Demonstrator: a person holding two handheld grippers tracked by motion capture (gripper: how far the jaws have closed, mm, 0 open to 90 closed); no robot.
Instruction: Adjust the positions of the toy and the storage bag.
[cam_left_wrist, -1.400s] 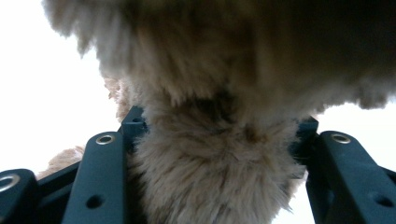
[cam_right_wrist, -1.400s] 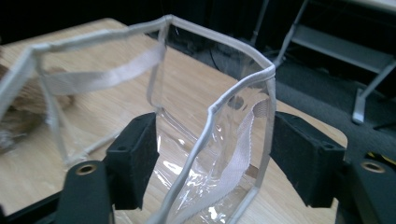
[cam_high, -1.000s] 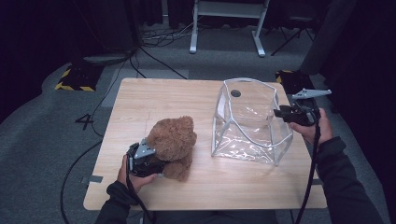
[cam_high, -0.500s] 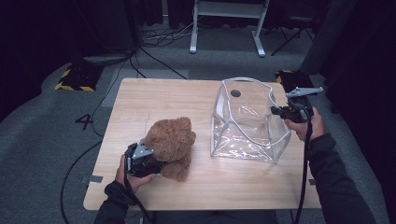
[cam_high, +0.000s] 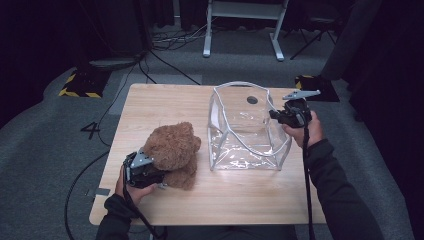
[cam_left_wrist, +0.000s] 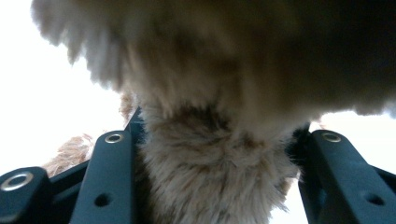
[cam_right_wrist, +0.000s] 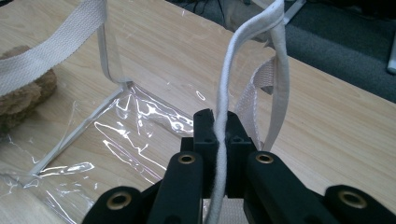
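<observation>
Both grippers have hold of something: the left gripper (cam_high: 150, 172) has just been closing its jaws further on the brown teddy bear (cam_high: 172, 150), squeezing a plush limb (cam_left_wrist: 215, 177) between them, and the right gripper (cam_high: 276, 115) is clamped tight on the white piped rim (cam_right_wrist: 219, 154) of the clear plastic tote bag (cam_high: 245, 130). Bag and bear sit side by side on the wooden table (cam_high: 240, 200), the bag upright and open-topped. Its film looks light, floppy and slippery, so the stitched rim seems the surest hold; the bear looks soft, light, compressible. No brand or label is readable
</observation>
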